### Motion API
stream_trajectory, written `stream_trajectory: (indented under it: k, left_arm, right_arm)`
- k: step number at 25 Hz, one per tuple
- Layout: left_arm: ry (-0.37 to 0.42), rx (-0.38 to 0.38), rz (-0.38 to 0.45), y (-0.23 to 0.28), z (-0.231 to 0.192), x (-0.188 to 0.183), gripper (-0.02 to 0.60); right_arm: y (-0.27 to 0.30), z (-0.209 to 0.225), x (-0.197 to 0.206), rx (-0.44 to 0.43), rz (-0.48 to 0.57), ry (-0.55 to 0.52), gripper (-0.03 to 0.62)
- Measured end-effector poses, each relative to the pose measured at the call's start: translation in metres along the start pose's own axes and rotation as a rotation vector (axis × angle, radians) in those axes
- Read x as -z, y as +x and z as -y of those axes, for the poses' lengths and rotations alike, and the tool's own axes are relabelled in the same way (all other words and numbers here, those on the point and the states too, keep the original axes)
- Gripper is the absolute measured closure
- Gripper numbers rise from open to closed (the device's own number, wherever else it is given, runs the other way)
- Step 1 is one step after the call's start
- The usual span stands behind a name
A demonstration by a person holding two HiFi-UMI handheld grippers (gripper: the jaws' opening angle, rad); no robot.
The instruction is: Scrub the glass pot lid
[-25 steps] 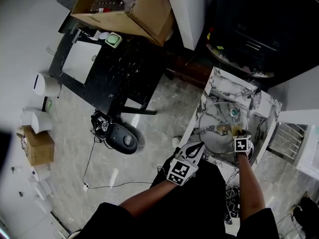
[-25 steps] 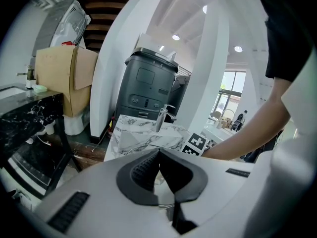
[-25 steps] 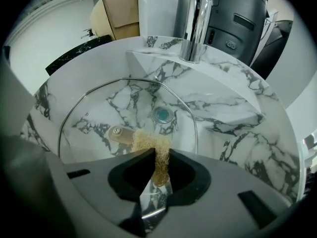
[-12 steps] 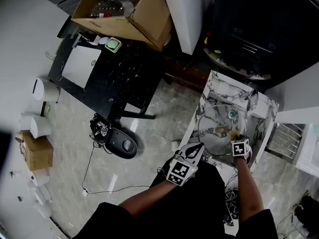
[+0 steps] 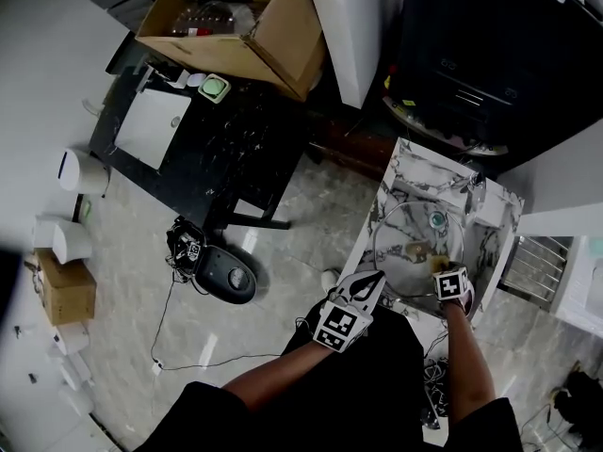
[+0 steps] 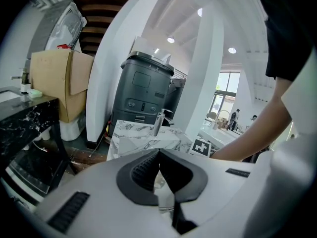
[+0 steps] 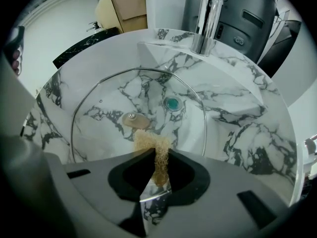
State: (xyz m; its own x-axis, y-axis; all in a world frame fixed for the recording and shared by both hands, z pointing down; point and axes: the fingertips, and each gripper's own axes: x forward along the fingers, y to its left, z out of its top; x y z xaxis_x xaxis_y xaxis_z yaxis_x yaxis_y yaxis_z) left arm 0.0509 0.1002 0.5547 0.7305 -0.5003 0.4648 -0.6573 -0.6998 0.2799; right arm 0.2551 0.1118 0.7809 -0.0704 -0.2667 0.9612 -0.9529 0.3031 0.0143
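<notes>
The glass pot lid (image 7: 115,100) lies in the white marble sink (image 7: 237,133). It is round, so it has no long side. It lies almost flat and fills most of the bowl. I think its inside faces up, because a small screw shows at the brown knob (image 7: 134,119) in the middle, but the clear glass makes that hard to be sure of. The green drain (image 7: 173,103) shows through the glass on the far side. The shiny tap (image 7: 207,19) stands past the lid at the back of the sink.

The right gripper (image 7: 159,155) is over the near edge of the lid. Its jaws are squeezed on a tan scrubber (image 7: 151,142). The scrubber sticks out past the jaw tips and its far end rests on the glass, just beside the knob. The metal rim of the lid runs under the jaws.

The left gripper (image 6: 159,152) has its jaws pressed together with nothing in them. In the head view it is at the front left edge of the sink, near the lid and to the left of the right gripper. It points across the sink toward the tap.
</notes>
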Motion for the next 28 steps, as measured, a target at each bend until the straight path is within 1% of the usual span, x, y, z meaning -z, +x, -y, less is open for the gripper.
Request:
stream_trajectory:
  k: [10, 23, 28]
  left_arm:
    - [-0.016, 0.007, 0.006, -0.007, -0.009, 0.001, 0.566]
    - [-0.041, 0.045, 0.015, -0.015, -0.024, 0.001, 0.566]
    - [-0.046, 0.044, 0.027, -0.021, -0.036, -0.001, 0.566]
  right_arm:
    - [0.000, -0.022, 0.004, -0.001, -0.056, -0.071, 0.531]
    - [0.001, -0.054, -0.005, -0.031, -0.125, -0.144, 0.531]
    - [0.001, -0.067, -0.010, -0.040, -0.147, -0.176, 0.531]
